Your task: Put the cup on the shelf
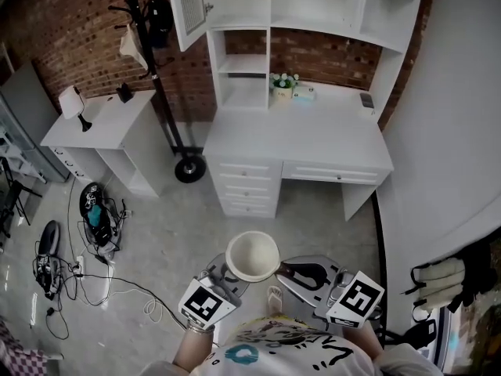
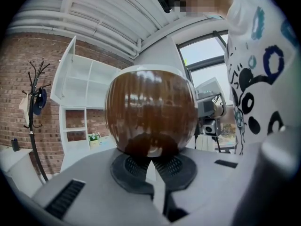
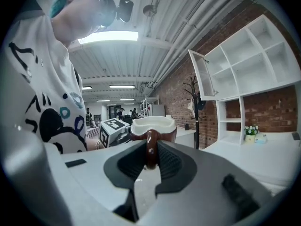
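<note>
Holding the cup [image 1: 252, 255] close in front of the body, at 6 o'clock in the head view, mouth up and apparently empty; brown outside, pale inside.

Left gripper [image 2: 151, 161] sits at about 7 o'clock of the cup; jaws drawn nearly together right at the cup's base, seemingly pinching it from below.

Right gripper [image 3: 150, 163] comes in from about 4 o'clock; jaws clamped on the brown handle [image 3: 150, 147], which stands upright between the pads.

Floor between person and furniture; white desk [image 1: 313, 143] at 12 o'clock, well apart from the cup; small flower pot [image 1: 282, 84] at its back edge.

White shelf unit [image 1: 313, 2] above the desk, compartments open and bare; one door swung out at 11 o'clock.

Step in hand, by my reading: carry phase, cup lifted but not yet delivered. Next move calls for walking toward 12 o'clock, keeping the cup level, raising it to an open compartment, setting it down before either grip lets go.
</note>
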Motion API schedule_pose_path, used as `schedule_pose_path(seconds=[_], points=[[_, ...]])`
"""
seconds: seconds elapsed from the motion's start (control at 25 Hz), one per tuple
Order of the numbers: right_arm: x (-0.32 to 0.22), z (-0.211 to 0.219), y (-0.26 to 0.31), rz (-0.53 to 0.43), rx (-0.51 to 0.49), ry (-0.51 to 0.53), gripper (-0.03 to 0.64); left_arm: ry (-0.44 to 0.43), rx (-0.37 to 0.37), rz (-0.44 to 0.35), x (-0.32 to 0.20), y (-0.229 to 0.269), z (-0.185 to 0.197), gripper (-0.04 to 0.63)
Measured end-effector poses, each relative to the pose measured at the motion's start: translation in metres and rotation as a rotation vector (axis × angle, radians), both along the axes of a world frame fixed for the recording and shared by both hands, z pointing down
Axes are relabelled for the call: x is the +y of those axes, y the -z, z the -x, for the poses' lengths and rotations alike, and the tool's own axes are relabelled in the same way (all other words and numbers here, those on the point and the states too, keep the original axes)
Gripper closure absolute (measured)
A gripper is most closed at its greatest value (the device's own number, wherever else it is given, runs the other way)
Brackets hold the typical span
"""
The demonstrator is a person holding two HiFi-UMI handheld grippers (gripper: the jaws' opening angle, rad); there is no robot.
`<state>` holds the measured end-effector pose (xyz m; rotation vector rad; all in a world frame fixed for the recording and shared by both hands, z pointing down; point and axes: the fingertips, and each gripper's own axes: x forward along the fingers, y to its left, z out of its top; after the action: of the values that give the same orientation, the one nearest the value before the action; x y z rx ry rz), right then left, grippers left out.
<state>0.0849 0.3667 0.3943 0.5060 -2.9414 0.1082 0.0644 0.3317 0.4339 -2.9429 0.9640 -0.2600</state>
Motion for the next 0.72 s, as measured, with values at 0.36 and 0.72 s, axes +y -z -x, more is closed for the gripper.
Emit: schedule_pose_path(seconds=[0.36, 0.72], points=[[-0.081, -0.025, 0.010, -0.047, 0.022, 0.059, 0.552, 0.069, 0.023, -0.043, -0.083, 0.009, -0.024, 0.580], [-0.128, -0.039, 0.001, -0.002, -0.007, 0.082, 0.552, 0.100, 0.006, -0.008, -0.128, 0.000, -0.036, 0.580]])
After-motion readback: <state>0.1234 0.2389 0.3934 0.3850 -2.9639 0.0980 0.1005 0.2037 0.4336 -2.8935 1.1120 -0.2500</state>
